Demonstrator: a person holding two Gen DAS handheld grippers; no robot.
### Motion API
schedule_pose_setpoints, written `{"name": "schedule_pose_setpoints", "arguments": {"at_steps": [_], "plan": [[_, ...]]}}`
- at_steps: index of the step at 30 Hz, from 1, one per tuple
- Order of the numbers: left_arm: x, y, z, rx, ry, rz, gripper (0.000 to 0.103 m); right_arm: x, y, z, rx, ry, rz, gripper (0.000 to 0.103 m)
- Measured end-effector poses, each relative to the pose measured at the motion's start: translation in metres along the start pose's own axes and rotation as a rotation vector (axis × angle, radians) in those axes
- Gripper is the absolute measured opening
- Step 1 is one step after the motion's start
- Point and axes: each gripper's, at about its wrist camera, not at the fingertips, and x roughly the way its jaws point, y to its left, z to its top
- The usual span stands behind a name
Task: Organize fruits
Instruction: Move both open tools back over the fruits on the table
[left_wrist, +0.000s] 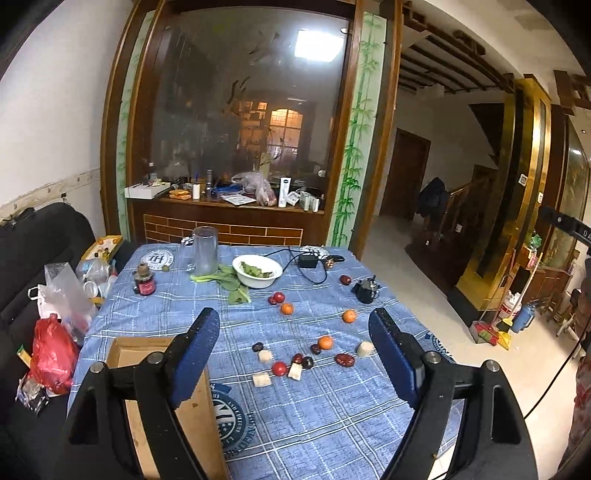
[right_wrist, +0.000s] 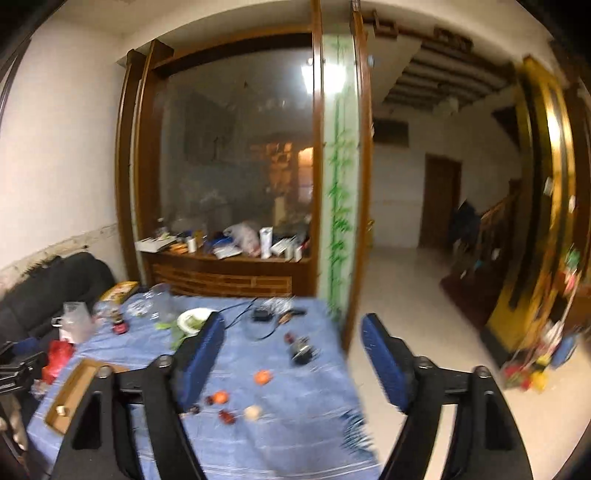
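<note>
Fruits lie scattered on the blue checked tablecloth (left_wrist: 314, 413): three small oranges (left_wrist: 325, 342), red tomatoes (left_wrist: 279, 368), dark red dates (left_wrist: 344, 359) and pale cut pieces (left_wrist: 262, 379). An open cardboard box (left_wrist: 127, 352) sits at the near left, partly hidden by my left finger. My left gripper (left_wrist: 293, 354) is open and empty, raised above the fruits. My right gripper (right_wrist: 291, 354) is open and empty, high over the table's right edge; its view is blurred. The oranges (right_wrist: 263, 377) and the box (right_wrist: 70, 391) show there too.
A white bowl (left_wrist: 257, 271) of greens, a clear jug (left_wrist: 204, 249), a small jar (left_wrist: 144, 283), a black charger with cable (left_wrist: 307, 261) and a black gadget (left_wrist: 365, 290) stand at the far side. Bags (left_wrist: 51, 354) lie on a dark sofa at left. Open floor lies right.
</note>
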Motion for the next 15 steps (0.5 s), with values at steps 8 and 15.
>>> {"name": "schedule_pose_setpoints", "arguments": {"at_steps": [8, 15], "plan": [[0.042, 0.005, -0.024, -0.039, 0.114, -0.034, 0.083, 0.067, 0.008, -0.071, 0.074, 0.21, 0.106, 0.094], [0.068, 0.013, -0.047, -0.046, 0.151, -0.024, 0.083, 0.081, 0.001, -0.147, 0.199, 0.309, 0.172, 0.094]]}}
